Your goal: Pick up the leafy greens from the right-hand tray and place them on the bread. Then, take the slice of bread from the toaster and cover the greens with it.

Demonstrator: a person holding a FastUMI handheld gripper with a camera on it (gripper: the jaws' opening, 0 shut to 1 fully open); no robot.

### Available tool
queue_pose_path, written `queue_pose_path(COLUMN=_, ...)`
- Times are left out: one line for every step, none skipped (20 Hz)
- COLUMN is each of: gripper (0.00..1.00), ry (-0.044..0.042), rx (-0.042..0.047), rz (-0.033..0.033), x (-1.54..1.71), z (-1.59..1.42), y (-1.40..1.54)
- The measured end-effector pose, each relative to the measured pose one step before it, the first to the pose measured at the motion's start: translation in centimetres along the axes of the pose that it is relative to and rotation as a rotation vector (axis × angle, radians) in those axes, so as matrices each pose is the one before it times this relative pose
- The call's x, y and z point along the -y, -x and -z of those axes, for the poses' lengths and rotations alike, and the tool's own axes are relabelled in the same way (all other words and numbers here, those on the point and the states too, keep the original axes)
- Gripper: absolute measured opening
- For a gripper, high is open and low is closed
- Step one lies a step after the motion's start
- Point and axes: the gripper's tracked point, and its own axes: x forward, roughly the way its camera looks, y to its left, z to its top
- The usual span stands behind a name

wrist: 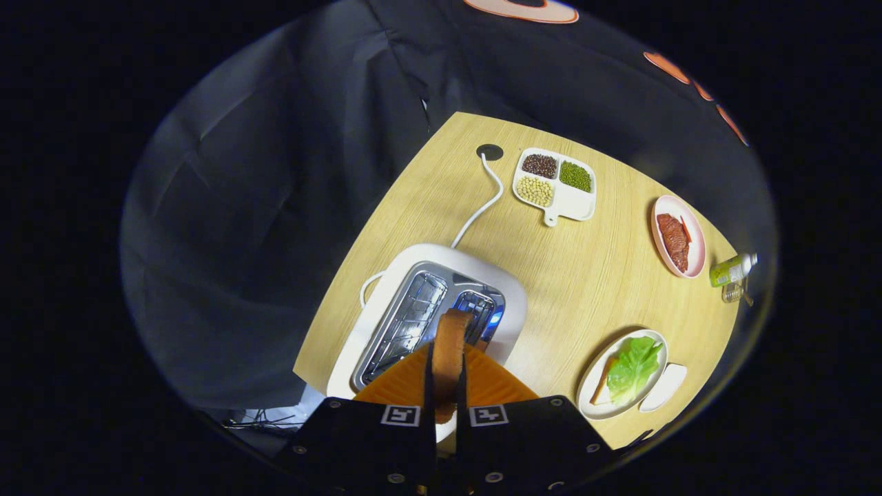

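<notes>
Bread slice (449, 348) stands on edge between the fingers (446, 406), which are nearly together and clamped on its two faces, just above the toaster (427, 310). To the right on the surface (586, 275), the leafy greens (632, 368) lie on bread in a plate (591, 406).

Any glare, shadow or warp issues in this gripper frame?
Gripper view: strong fisheye, the table edges bow; glare on the toaster metal slots; soft shadow beside the plate with greens; the bread slice gripped in the tongs is close and slightly soft; the backdrop is dim.
</notes>
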Motion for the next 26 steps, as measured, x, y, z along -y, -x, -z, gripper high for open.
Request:
queue_pose_path(gripper=0.12, ry=-0.01441, rx=0.02341, rz=-0.02616, x=0.093, z=-0.373, y=0.984)
queue_pose_path(gripper=0.12, ry=-0.01473, rx=0.02394, rz=-0.02611, x=0.231, z=-0.342, y=0.982)
queue_pose_path(gripper=0.12, ry=-0.01431, rx=0.02634, rz=-0.02406, x=0.298, z=-0.307, y=1.004)
queue_pose_path(gripper=0.12, ry=-0.01548, rx=0.02464, rz=-0.01282, x=0.561, z=-0.336, y=0.887)
queue_pose_path(gripper=0.11, ry=-0.01176, rx=0.02427, rz=-0.00713, x=0.521, z=-0.462, y=1.096)
queue_pose_path(gripper=0.11, ry=-0.01485, rx=0.01948, rz=-0.01531, x=0.468, z=-0.247, y=1.019)
queue_pose_path(gripper=0.11, ry=-0.01936, rx=0.01993, rz=-0.02893, x=0.226, z=-0.146, y=0.702)
queue_pose_path(gripper=0.11, ry=-0.01430, rx=0.02028, rz=-0.01946, x=0.402, z=-0.254, y=0.953)
queue_pose_path(gripper=0.11, ry=-0.00765, rx=0.01898, rz=-0.01091, x=0.709, z=-0.289, y=0.968)
queue_pose_path(gripper=0.11, ry=-0.00449, rx=0.02330, rz=-0.00303, x=0.901, z=-0.301, y=0.978)
queue_pose_path(gripper=0.11, ry=-0.00572, rx=0.01804, rz=-0.01009, x=0.677, z=-0.148, y=0.785)
queue_pose_path(gripper=0.11, ry=-0.01055, rx=0.01625, rz=-0.00967, x=0.714, z=-0.218, y=0.886)
queue_pose_path(gripper=0.11, ry=-0.01017, rx=0.01484, rz=-0.00814, x=0.894, z=-0.137, y=0.908)
queue_pose_path(gripper=0.11, ry=-0.01061, rx=0.01502, rz=-0.00252, x=1.116, z=-0.095, y=0.663)
queue_pose_path(gripper=0.11, ry=-0.01054, rx=0.01167, rz=-0.00147, x=1.397, z=0.032, y=0.823)
queue_pose_path(gripper=0.11, ry=-0.01462, rx=0.00897, rz=0.00111, x=1.356, z=0.102, y=0.560)
queue_pose_path(gripper=0.11, ry=-0.01784, rx=0.00350, rz=-0.00539, x=1.318, z=0.290, y=0.582)
queue_pose_path(gripper=0.11, ry=-0.02639, rx=0.00563, rz=-0.01030, x=1.313, z=0.253, y=0.505)
queue_pose_path(gripper=0.11, ry=-0.02237, rx=0.00689, rz=-0.01315, x=1.236, z=0.120, y=0.438)
queue_pose_path(gripper=0.11, ry=-0.03003, rx=0.00517, rz=-0.00802, x=1.465, z=0.206, y=0.472)
queue_pose_path(gripper=0.11, ry=-0.02795, rx=-0.00071, rz=-0.01644, x=1.304, z=0.290, y=0.381)
queue_pose_path(gripper=0.11, ry=-0.03204, rx=0.00418, rz=-0.01751, x=1.382, z=0.249, y=0.185)
queue_pose_path(gripper=0.11, ry=-0.03307, rx=0.00152, rz=-0.02987, x=1.222, z=0.410, y=-0.209)
queue_pose_path(gripper=0.11, ry=-0.04152, rx=-0.00320, rz=-0.02312, x=1.371, z=0.442, y=0.099)
queue_pose_path(gripper=0.11, ry=-0.03351, rx=-0.00216, rz=-0.03082, x=1.058, z=0.538, y=0.436)
queue_pose_path(gripper=0.11, ry=-0.02392, rx=-0.00079, rz=-0.01562, x=1.309, z=0.260, y=0.389)
